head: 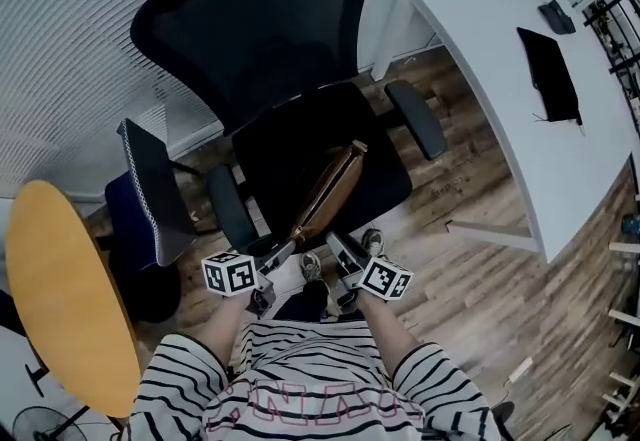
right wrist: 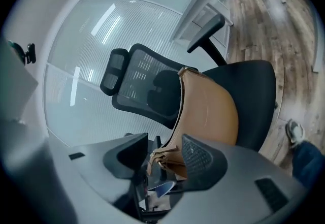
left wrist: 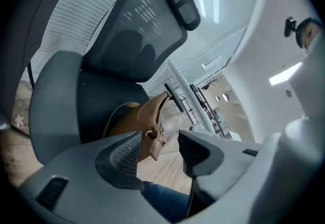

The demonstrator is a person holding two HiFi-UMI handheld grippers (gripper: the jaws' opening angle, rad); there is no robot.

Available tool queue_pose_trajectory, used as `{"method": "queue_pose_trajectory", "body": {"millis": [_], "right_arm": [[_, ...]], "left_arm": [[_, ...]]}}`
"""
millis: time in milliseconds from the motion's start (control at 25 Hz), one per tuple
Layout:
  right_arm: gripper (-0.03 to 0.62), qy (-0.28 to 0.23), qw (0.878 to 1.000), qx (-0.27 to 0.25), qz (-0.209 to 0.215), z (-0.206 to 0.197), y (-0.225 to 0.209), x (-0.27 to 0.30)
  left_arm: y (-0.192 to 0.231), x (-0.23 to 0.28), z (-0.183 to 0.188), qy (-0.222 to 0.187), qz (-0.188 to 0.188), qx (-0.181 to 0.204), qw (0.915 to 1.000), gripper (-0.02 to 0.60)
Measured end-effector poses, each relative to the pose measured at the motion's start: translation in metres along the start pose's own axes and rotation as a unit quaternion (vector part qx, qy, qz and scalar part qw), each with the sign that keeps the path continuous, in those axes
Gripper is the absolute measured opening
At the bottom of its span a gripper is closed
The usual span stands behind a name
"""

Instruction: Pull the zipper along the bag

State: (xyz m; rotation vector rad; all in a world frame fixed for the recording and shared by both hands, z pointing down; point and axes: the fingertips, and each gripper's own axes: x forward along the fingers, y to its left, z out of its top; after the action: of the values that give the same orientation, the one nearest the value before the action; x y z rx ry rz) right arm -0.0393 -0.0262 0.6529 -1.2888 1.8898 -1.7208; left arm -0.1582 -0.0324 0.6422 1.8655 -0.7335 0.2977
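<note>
A tan leather bag [head: 330, 189] stands on edge on the seat of a black office chair [head: 270, 144], its zip edge up. In the left gripper view the bag [left wrist: 136, 116] ends in a tan zipper pull [left wrist: 155, 148]. The pull hangs between the jaws of my left gripper [left wrist: 160, 156], close to the left pad without being pressed; the jaws are open. My left gripper [head: 283, 251] sits at the bag's near end. My right gripper [head: 337, 244] is just right of that end, open. The bag's near corner and pull [right wrist: 152, 159] show between its jaws [right wrist: 165, 157].
A white desk [head: 500, 79] with a dark flat device [head: 548, 69] stands at the right. A yellow round table [head: 70, 289] and a dark stool [head: 150, 199] are at the left. The chair's armrests [head: 418, 119] flank the seat. A person's striped shirt and shoes fill the bottom.
</note>
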Motion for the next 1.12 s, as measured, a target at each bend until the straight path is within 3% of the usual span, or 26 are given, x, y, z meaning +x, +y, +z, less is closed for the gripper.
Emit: {"method": "queue_pose_trajectory", "body": {"millis": [120, 280, 520, 760, 1120], "right_arm": [[0.213, -0.003, 0.998, 0.056, 0.023, -0.004, -0.007, 0.010], [0.209, 0.001, 0.993, 0.110, 0.051, -0.007, -0.016, 0.022], [0.206, 0.003, 0.985, 0.158, 0.072, -0.010, -0.028, 0.034], [0.206, -0.016, 0.978, 0.179, 0.108, -0.011, -0.029, 0.046], [0.201, -0.052, 0.958, 0.257, 0.112, -0.018, -0.035, 0.046]], "left_arm": [[0.004, 0.012, -0.010, 0.015, -0.013, -0.042, 0.9989, 0.207], [0.008, 0.019, -0.019, 0.022, -0.012, -0.070, 0.9972, 0.198], [0.006, 0.022, -0.017, -0.013, -0.025, -0.119, 0.9925, 0.072], [0.008, 0.022, -0.022, -0.020, -0.043, -0.137, 0.9895, 0.045], [0.012, 0.022, -0.029, -0.008, -0.041, -0.122, 0.9917, 0.044]]}}
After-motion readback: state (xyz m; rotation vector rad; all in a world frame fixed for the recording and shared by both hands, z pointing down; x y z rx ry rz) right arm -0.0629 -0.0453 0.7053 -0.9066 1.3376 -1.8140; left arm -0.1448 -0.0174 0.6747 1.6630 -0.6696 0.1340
